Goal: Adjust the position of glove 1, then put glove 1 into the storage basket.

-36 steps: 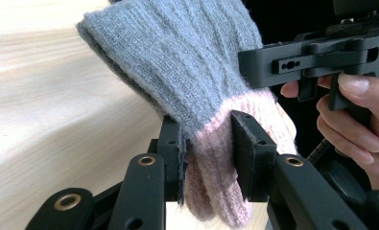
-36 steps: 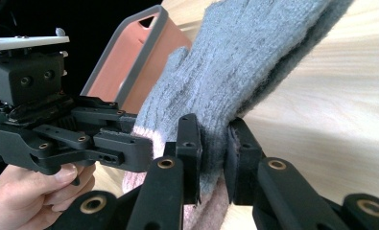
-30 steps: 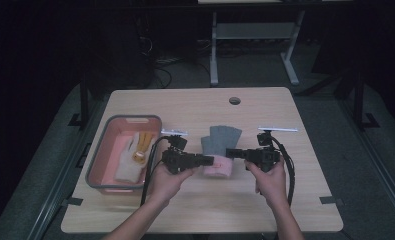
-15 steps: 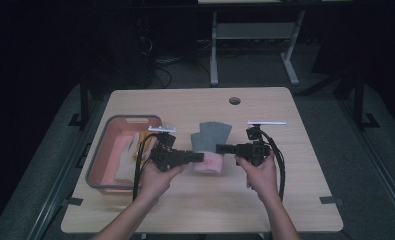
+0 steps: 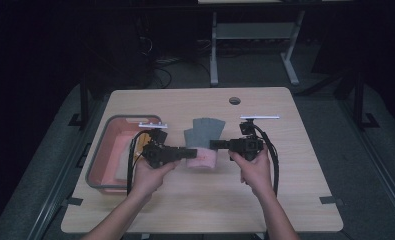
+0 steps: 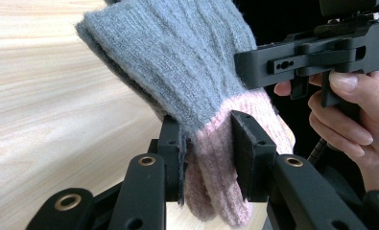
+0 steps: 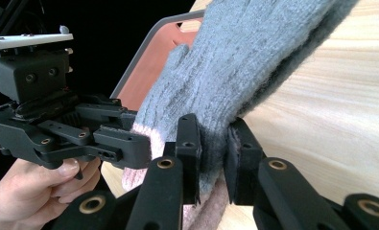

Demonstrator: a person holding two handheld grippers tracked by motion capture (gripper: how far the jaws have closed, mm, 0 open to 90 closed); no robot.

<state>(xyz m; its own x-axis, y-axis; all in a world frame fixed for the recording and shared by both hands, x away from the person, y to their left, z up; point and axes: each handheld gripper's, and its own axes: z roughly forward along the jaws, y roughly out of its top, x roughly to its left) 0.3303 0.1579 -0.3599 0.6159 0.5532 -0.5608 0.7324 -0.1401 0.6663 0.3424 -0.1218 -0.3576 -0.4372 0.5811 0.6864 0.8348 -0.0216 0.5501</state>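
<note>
Mid-frame in the high view, the knitted glove (image 5: pixel 203 145) hangs above the table (image 5: pixel 295 200) between both tools. The left gripper (image 6: pixel 207 143) clamps its pink cuff; the right gripper (image 7: pixel 212 143) pinches the grey part, apparently sharing the lift so it stays spread.

no readable text anywhere

we find no words, labels, brand marks, numbers or signs that we can read on the knitted glove (image 6: pixel 187 72), on the black gripper bodies, on the red bin (image 5: pixel 105 150) or on the wooden table (image 5: pixel 285 200); every surface we see is plain.
</note>
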